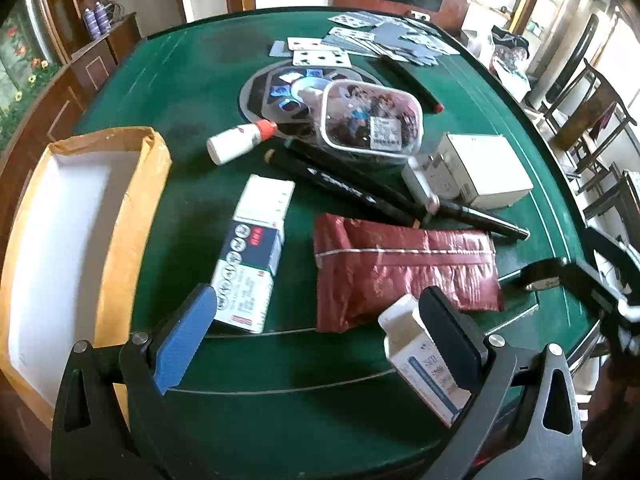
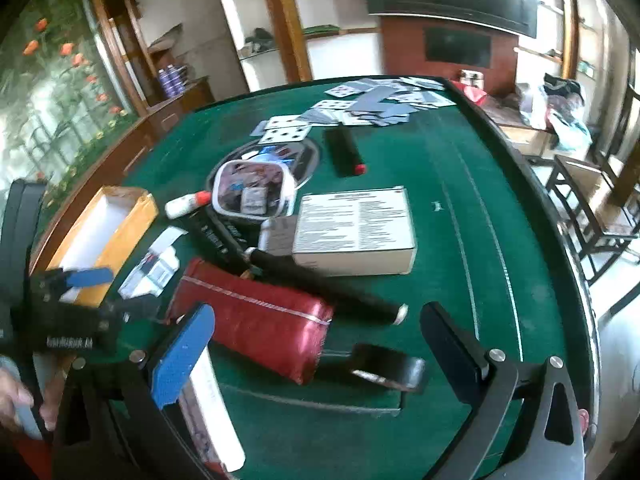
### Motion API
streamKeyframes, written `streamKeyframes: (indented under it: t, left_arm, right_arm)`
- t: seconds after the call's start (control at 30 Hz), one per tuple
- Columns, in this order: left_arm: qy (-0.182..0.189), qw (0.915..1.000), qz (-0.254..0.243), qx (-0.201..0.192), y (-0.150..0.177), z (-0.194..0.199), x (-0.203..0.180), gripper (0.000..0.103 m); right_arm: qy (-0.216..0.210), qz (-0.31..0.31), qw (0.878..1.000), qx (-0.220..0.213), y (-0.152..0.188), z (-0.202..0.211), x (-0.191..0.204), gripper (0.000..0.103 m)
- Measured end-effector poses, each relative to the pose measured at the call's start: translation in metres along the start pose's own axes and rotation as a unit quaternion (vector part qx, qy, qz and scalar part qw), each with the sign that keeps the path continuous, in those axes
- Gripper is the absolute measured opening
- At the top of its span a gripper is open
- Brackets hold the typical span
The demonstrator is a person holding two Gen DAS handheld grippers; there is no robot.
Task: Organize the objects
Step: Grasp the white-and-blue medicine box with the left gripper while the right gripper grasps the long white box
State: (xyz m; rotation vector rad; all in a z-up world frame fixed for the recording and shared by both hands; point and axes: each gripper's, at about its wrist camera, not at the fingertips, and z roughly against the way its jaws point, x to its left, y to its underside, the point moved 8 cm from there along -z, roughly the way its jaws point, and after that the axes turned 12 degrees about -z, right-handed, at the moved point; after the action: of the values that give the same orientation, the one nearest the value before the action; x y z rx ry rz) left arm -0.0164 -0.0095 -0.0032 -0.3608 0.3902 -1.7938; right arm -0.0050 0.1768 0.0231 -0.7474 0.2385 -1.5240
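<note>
Hovering near the red pouch, both the left gripper and right gripper gape wide, holding nothing; the open cardboard box beyond it likely awaits items.

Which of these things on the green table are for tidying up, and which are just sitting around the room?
For tidying:
- open cardboard box
- red pouch
- blue and white carton
- little white bottle
- black markers
- clear plastic tub
- playing cards

Just sitting around:
- wooden chairs
- purple cans on the sideboard
- shelves
</note>
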Motion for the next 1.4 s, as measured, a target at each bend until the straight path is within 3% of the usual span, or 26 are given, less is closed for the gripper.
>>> streamKeyframes:
  t: [0.23, 0.37, 0.53, 0.63, 0.8, 1.23, 1.4]
  left_arm:
    - [-0.036, 0.9986, 0.035, -0.017, 0.009, 0.016, 0.038, 0.102]
    - [-0.034, 0.9984, 0.042, -0.015, 0.018, 0.015, 0.051, 0.102]
    - [-0.026, 0.9986, 0.045, 0.011, 0.030, 0.006, 0.058, 0.102]
    - [-0.025, 0.9985, 0.043, 0.023, 0.036, 0.003, 0.060, 0.102]
    - [-0.038, 0.9983, 0.033, 0.028, 0.037, 0.004, 0.064, 0.102]
    - [-0.031, 0.9978, 0.035, 0.047, 0.033, -0.006, 0.064, 0.102]
    - [-0.038, 0.9977, 0.020, 0.053, 0.025, -0.016, 0.062, 0.102]
  right_arm:
    - [-0.027, 0.007, 0.999, 0.030, 0.028, 0.003, 0.011, 0.103]
    - [-0.041, 0.022, 0.997, 0.060, 0.047, -0.003, 0.021, 0.101]
    - [-0.082, 0.054, 0.988, 0.117, 0.071, -0.014, 0.049, 0.066]
    - [-0.106, 0.071, 0.980, 0.151, 0.086, -0.021, 0.065, 0.062]
    - [-0.125, 0.112, 0.971, 0.172, 0.101, -0.026, 0.089, 0.053]
    - [-0.114, 0.123, 0.962, 0.216, 0.121, -0.046, 0.091, 0.019]
    - [-0.111, 0.139, 0.960, 0.215, 0.123, -0.045, 0.093, 0.015]
